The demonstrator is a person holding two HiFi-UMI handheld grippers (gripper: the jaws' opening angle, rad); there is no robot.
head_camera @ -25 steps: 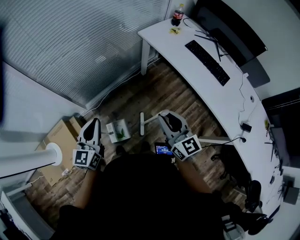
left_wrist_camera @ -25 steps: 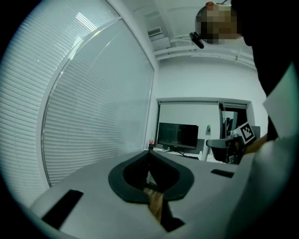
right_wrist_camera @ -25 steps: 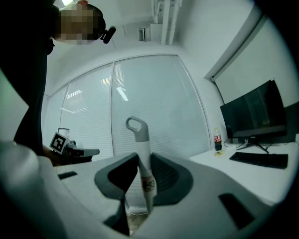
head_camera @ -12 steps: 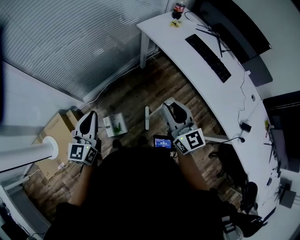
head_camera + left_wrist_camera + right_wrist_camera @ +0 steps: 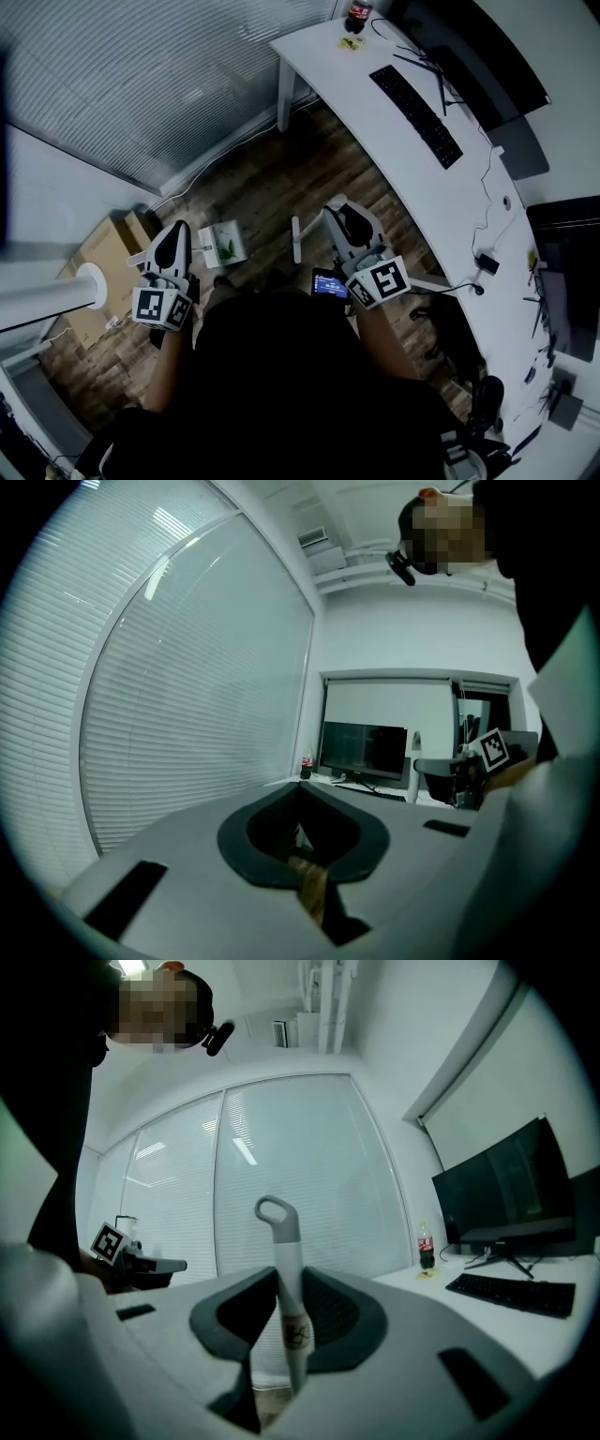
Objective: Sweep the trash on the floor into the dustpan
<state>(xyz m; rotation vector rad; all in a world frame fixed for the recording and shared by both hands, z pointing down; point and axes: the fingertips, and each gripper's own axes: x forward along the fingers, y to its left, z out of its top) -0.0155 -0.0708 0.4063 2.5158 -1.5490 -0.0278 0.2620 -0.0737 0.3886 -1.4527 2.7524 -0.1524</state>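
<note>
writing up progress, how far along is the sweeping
Looks done: a green scrap lies in the dustpan. In hand: the right gripper is shut on the broom handle, with the broom head on the floor beside the pan; the left gripper is shut on nothing. Left: no loose trash shows, though it is dim.

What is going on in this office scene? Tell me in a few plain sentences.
A person stands on the brown wooden floor beside a white desk, a two-jaw gripper in each hand. The right gripper is clamped on an upright white broom handle with a grey loop on top. The left gripper has its jaws together; whether they pinch anything cannot be told. A white dustpan holding something green lies on the floor just beside it.
</note>
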